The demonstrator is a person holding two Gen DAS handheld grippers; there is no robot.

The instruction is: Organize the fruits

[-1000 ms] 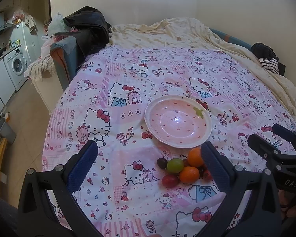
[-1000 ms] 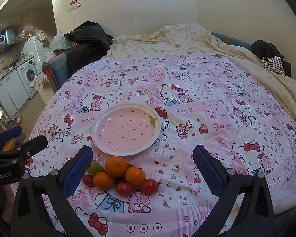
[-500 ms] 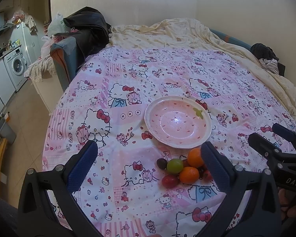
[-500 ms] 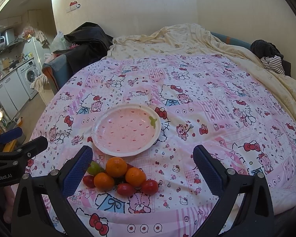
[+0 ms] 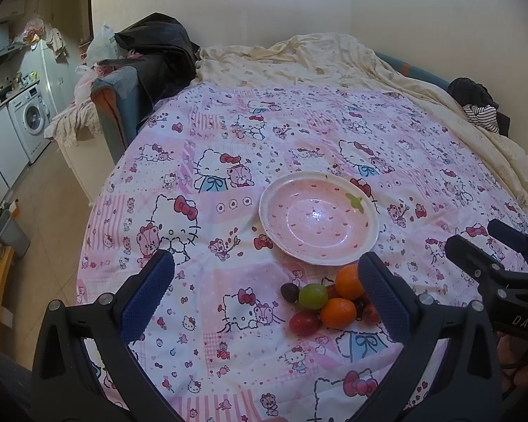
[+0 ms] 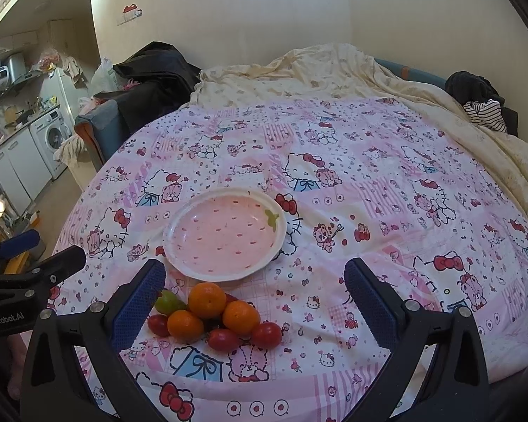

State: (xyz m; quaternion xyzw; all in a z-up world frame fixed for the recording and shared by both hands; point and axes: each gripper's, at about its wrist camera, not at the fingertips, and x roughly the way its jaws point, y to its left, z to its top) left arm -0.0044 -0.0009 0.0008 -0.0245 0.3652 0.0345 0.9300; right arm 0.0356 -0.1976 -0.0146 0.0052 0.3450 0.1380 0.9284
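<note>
I am holding both the left gripper [image 5: 264, 277] and right gripper [image 6: 255, 277] wide and empty, targeting the top orange [image 6: 207, 299] at six o'clock of the plate [image 6: 278, 242], pinching gently.

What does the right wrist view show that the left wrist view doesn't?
Only the right wrist view: a third orange and three red tomatoes in the pile, for example the rightmost, plus the left gripper from outside at the left edge, jaws out of frame. Only the left wrist view: a dark grape beside the green fruit, and the right gripper from outside at the right edge; there its own finger hides part of the pile. Both: the empty pink plate, the fruit pile in front of it, the patterned bedspread, each view's own gripper open.
</note>
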